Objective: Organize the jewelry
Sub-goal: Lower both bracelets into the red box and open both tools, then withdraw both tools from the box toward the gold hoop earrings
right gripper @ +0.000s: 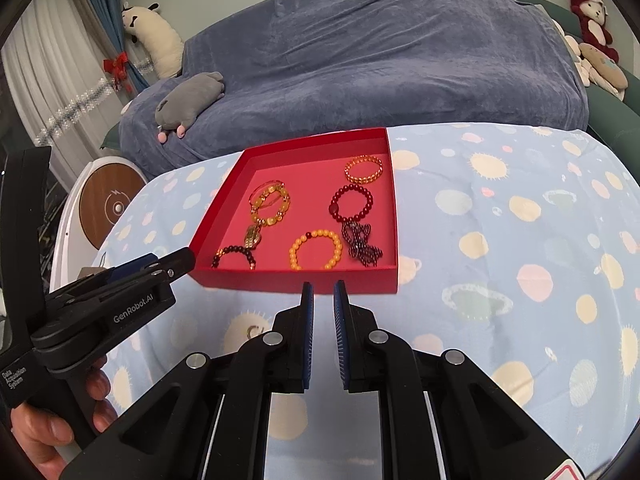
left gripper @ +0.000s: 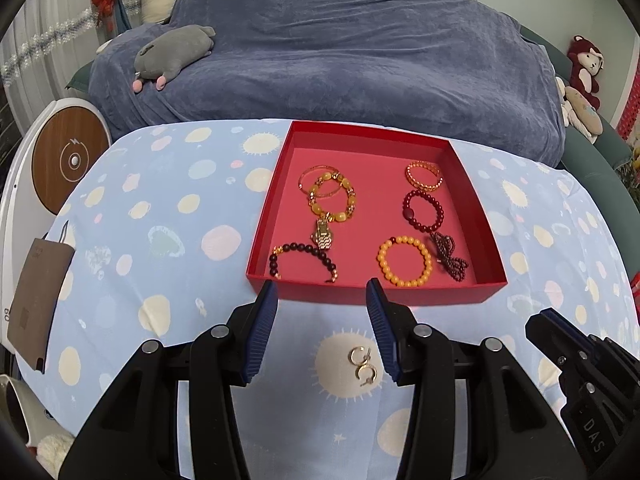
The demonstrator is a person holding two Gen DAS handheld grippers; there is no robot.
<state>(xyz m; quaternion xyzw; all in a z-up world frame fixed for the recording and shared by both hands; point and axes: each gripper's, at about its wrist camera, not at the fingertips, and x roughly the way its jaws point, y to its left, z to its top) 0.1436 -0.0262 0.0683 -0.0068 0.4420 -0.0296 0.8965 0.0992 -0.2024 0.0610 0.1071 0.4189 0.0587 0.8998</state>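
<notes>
A red open box [left gripper: 376,294] [right gripper: 296,282] stands on the blue patterned cloth and holds several bead bracelets, a gold watch [left gripper: 322,236] and a dark bead strand [left gripper: 450,256]. A pair of gold hoop earrings [left gripper: 362,365] lies on the cloth in front of the box, between my left gripper's fingers and near the right one. My left gripper [left gripper: 322,294] is open and empty above the cloth. It shows at the left of the right wrist view [right gripper: 160,266]. My right gripper [right gripper: 323,292] is nearly shut with a narrow gap, empty, just short of the box's front wall.
A brown card [left gripper: 38,300] lies at the cloth's left edge. A white round device with a wood top [left gripper: 68,160] stands left of the table. A sofa under a blue cover [left gripper: 340,52] with plush toys [left gripper: 172,54] is behind.
</notes>
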